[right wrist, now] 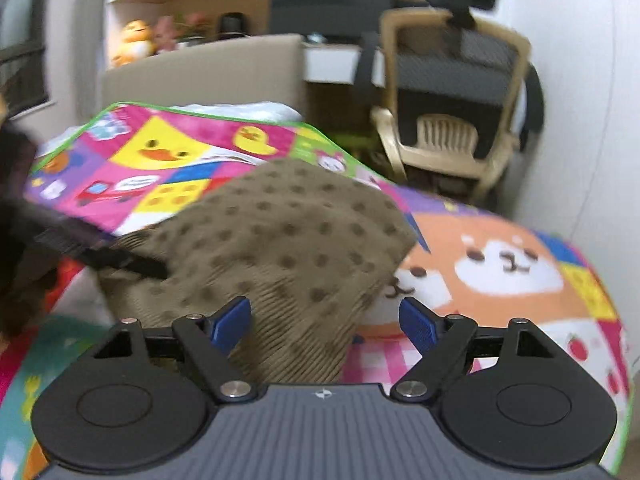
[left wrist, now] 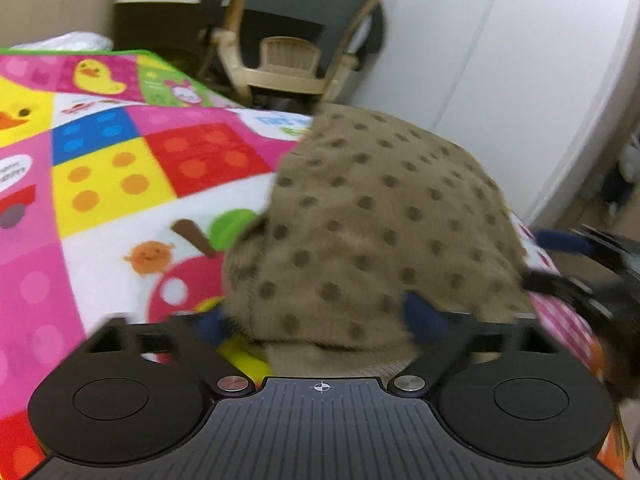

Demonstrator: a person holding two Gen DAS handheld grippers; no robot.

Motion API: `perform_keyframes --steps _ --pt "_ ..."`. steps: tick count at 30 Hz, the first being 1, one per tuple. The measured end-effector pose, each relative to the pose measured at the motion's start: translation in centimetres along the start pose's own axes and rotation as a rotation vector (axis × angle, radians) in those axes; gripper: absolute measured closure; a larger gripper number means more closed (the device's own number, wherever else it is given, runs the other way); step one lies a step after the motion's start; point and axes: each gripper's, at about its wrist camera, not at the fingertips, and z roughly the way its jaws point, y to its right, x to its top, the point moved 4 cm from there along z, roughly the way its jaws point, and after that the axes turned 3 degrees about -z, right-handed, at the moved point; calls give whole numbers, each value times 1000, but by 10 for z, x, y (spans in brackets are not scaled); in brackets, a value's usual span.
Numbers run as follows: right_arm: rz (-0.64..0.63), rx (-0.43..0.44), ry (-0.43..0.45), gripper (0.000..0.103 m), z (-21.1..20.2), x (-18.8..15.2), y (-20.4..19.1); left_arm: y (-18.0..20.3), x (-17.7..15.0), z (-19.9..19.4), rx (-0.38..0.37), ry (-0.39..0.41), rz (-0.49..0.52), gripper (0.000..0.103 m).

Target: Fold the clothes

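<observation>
One dotted garment point(left wrist: 372, 232) lies bunched on the mat point(left wrist: 120, 168), doubled but untidy. Both claws, left point(left wrist: 320, 322) and right point(right wrist: 326, 322), gape wide astride it, gripping nothing; smoothing seems left.

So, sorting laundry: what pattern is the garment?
Tan knit garment with darker brown dots; left wrist view.

Even indoor light, bright enough, no hard shadows or glare. Both views motion-blurred: garment point(left wrist: 380, 232), mat point(left wrist: 120, 168) and chair point(right wrist: 448, 136) smear, while the near gripper bodies stay sharp. Strong fisheye bending at edges, walls curve, corners go dark.
</observation>
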Motion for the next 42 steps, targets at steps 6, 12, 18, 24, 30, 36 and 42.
perform_keyframes --steps 6,12,18,24,30,36,42 --pt "-29 -52 -2 21 34 13 0 34 -17 -16 -93 -28 97 22" --pt "-146 -88 53 20 25 36 -7 25 -3 -39 -100 17 92 15" --pt "-46 116 103 11 -7 48 -26 10 58 -47 -109 222 -41 8" --pt "-116 220 -63 6 28 9 -74 27 93 30 -205 127 -99 8" --pt "-117 157 3 0 8 31 -38 4 89 76 7 19 -36 6" --pt "6 6 22 0 24 49 20 -11 86 77 -33 31 -91 6" --pt "9 -64 -98 0 82 32 26 -13 81 73 -30 26 -71 7"
